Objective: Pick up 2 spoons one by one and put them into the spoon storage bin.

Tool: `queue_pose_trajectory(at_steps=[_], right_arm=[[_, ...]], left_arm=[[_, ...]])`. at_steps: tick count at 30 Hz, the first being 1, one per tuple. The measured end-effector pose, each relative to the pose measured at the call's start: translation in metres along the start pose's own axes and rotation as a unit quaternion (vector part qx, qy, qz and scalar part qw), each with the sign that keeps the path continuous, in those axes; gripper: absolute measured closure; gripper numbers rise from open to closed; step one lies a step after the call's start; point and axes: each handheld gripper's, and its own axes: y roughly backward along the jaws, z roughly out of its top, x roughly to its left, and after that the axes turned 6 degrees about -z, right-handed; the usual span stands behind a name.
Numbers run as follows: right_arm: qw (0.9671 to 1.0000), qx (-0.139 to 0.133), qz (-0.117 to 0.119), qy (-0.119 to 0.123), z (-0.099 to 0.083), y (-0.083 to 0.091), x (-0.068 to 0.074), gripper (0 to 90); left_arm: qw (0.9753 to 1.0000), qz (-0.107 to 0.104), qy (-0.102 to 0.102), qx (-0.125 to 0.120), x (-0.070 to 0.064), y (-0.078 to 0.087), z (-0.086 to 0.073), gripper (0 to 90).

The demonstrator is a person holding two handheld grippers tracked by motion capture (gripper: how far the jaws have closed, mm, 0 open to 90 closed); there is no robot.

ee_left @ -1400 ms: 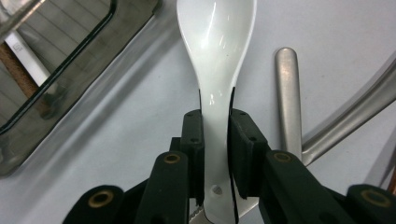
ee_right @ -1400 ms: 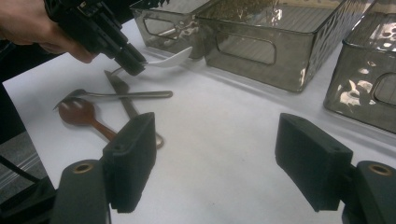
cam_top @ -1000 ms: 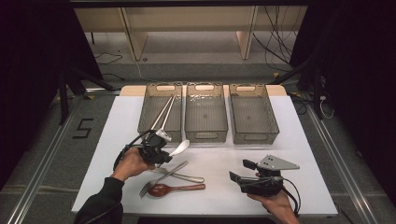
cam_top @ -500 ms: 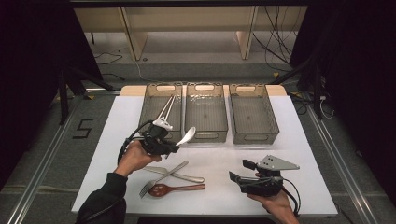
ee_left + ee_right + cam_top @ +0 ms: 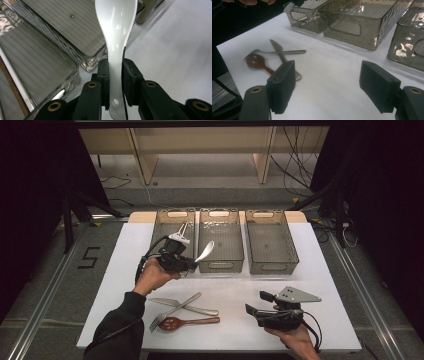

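— What colours were noted?
— A glossy white spoon (image 5: 115, 37) was seen between black jaws, beside smoky grey ribbed trays (image 5: 270, 242).
— And on the white table (image 5: 240, 292)?
— A reddish-brown spoon (image 5: 187, 322) and silver cutlery (image 5: 182, 306) were recorded.

A white tabletop (image 5: 330, 285) carries three clear bins along its far edge: the left bin (image 5: 167, 222), middle bin (image 5: 221, 240) and right bin (image 5: 270, 242). Near the front left lie a knife (image 5: 192, 308), a fork (image 5: 172, 311) crossing it, and a brown spoon (image 5: 187, 322).
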Motion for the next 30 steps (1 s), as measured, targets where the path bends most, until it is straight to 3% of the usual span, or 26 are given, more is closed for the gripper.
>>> queue_pose_trajectory(at_steps=[17, 30], right_arm=[[1.0000, -0.001, 0.004, -0.001, 0.000, 0.001, 0.000, 30.0], [1.0000, -0.001, 0.005, -0.001, 0.000, 0.000, 0.001, 30.0]], left_arm=[[0.9996, 0.012, 0.013, -0.024, 0.013, -0.017, 0.040, 76.7], [0.9988, 0.027, 0.018, -0.036, 0.019, -0.026, 0.057, 76.7]])
